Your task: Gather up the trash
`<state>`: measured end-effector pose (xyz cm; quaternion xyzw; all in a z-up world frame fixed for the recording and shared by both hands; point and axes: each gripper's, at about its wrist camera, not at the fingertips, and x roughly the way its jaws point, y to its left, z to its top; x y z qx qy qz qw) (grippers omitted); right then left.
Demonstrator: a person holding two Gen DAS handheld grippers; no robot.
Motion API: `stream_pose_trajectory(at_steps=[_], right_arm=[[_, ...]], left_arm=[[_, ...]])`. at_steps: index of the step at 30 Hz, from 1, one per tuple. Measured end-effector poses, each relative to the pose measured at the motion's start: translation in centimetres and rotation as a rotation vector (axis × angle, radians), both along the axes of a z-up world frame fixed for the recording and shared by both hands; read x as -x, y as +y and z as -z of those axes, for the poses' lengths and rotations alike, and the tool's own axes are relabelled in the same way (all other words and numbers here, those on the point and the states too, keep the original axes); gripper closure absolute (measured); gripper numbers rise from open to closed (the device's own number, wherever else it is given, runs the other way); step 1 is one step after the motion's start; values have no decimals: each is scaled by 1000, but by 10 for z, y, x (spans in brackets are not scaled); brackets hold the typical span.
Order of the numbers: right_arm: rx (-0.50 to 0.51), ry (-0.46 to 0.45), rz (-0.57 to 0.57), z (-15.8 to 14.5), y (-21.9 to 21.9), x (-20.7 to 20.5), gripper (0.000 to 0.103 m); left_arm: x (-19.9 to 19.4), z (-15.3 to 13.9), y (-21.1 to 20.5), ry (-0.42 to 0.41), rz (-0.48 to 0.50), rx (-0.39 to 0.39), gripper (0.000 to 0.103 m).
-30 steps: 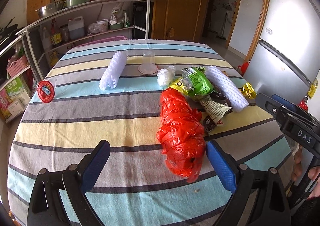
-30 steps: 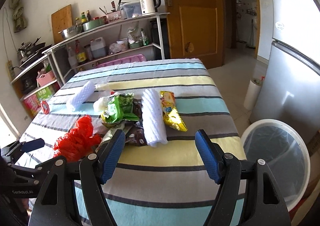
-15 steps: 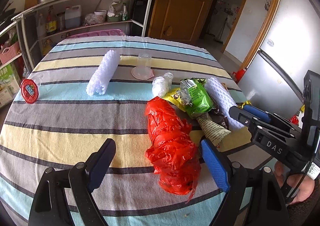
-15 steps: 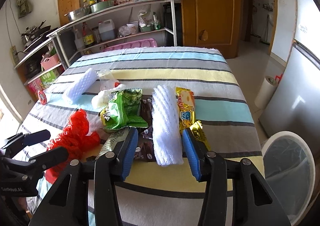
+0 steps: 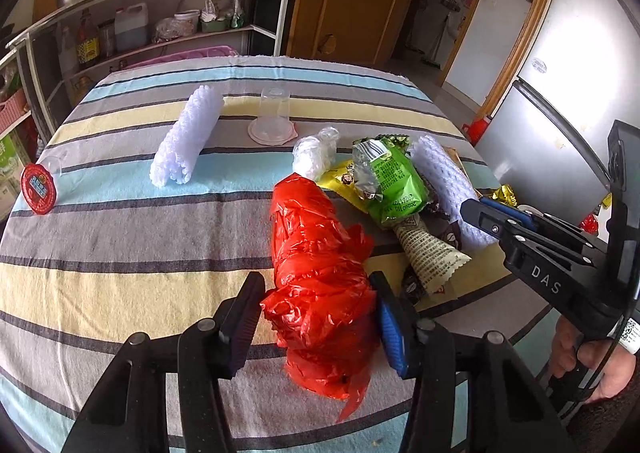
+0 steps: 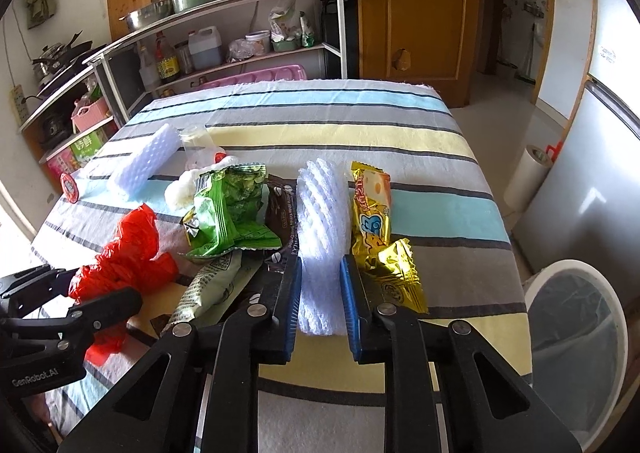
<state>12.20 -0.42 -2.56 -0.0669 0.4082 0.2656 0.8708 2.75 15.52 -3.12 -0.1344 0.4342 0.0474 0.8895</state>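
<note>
Two pieces of trash are being taken at once, and each lies lengthwise along its hand-held gripper's pointing line, so the jaws are closing across the short width. The right hand-held gripper (image 6: 319,295) is closing on the near end of the white foam net sleeve (image 6: 322,229), its blue pads already pressing the sleeve's two flanks; the sleeve is stretching away from it between the green snack bag (image 6: 230,213) and the yellow wrapper (image 6: 376,229). The left hand-held gripper (image 5: 316,323) is narrowing around the red plastic bag (image 5: 320,273), which is lying on the striped desk (image 5: 120,253) to the green snack bag's near left; its pads are touching the crumpled plastic on both sides. The bin (image 6: 576,337) is standing off the desk's right edge, nearer the right hand, so the sleeve probably has the shorter carry.
</note>
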Motion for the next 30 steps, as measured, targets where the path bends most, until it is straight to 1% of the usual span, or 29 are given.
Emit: stream_pose_trajectory(at_steps=[2, 4, 6, 9, 15, 21, 27, 30], right_arm=[[-13, -4, 8, -3, -3, 2, 86], [-33, -11, 11, -7, -6, 4, 87], [-53, -11, 16, -11, -10, 7, 87], [-111, -3, 17, -18, -18, 11, 88], [-176, -49, 44, -42, -35, 24, 88], [-195, -98, 96, -60, -54, 33, 88], [-197, -133, 177, -73, -85, 38, 88], [-195, -145, 227, -76, -106, 40, 88]], left_arm=[[1, -2, 0, -3, 5, 10, 51], [2, -5, 0, -14, 3, -4, 52], [4, -10, 1, -28, 5, 3, 52], [7, -21, -1, -60, 8, -5, 52], [6, -42, -14, -118, 39, -4, 52], [-4, -54, -32, -153, 106, 9, 52], [-20, -65, -60, -182, 177, -8, 52], [-30, -69, -80, -189, 226, -20, 52]])
